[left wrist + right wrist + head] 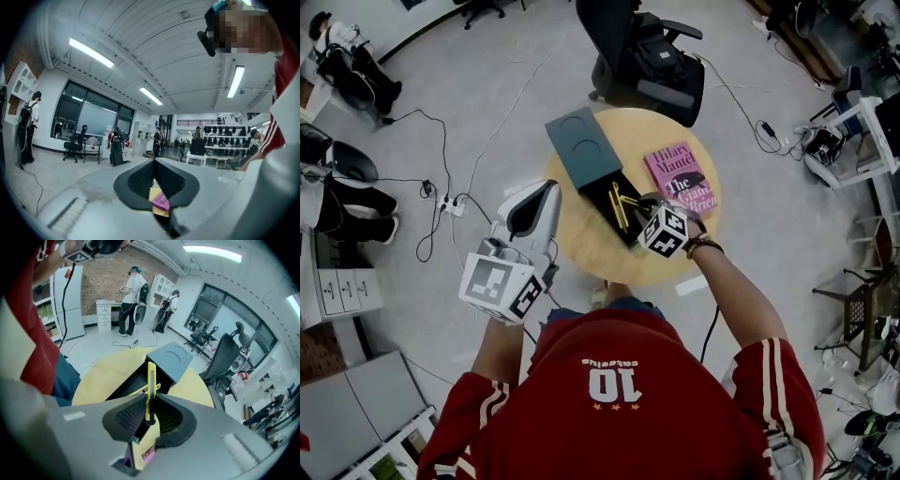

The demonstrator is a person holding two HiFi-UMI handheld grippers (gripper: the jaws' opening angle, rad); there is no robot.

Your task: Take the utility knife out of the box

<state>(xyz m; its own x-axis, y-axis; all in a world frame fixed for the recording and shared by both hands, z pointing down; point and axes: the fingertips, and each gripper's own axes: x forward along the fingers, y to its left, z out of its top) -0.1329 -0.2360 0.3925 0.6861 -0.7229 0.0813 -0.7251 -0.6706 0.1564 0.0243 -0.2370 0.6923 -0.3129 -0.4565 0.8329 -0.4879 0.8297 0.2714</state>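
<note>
A yellow utility knife (150, 386) stands upright between the pads of my right gripper (149, 403), which is shut on its lower end. In the head view that gripper (637, 208) hangs over the near end of the open black box (619, 208) on the round yellow table (581, 239). The knife (617, 204) shows as a thin yellow strip above the box. A second yellow item (133, 391) lies inside the box (124, 383). The box's grey lid (581, 145) is slid toward the far end. My left gripper (549, 190) is shut and empty, held level off the table's left edge.
A pink book (680, 178) lies on the table right of the box. A black office chair (642, 56) stands beyond the table. Cables and a power strip (450, 203) run across the floor at left. People stand by white cabinets (105, 310) in the background.
</note>
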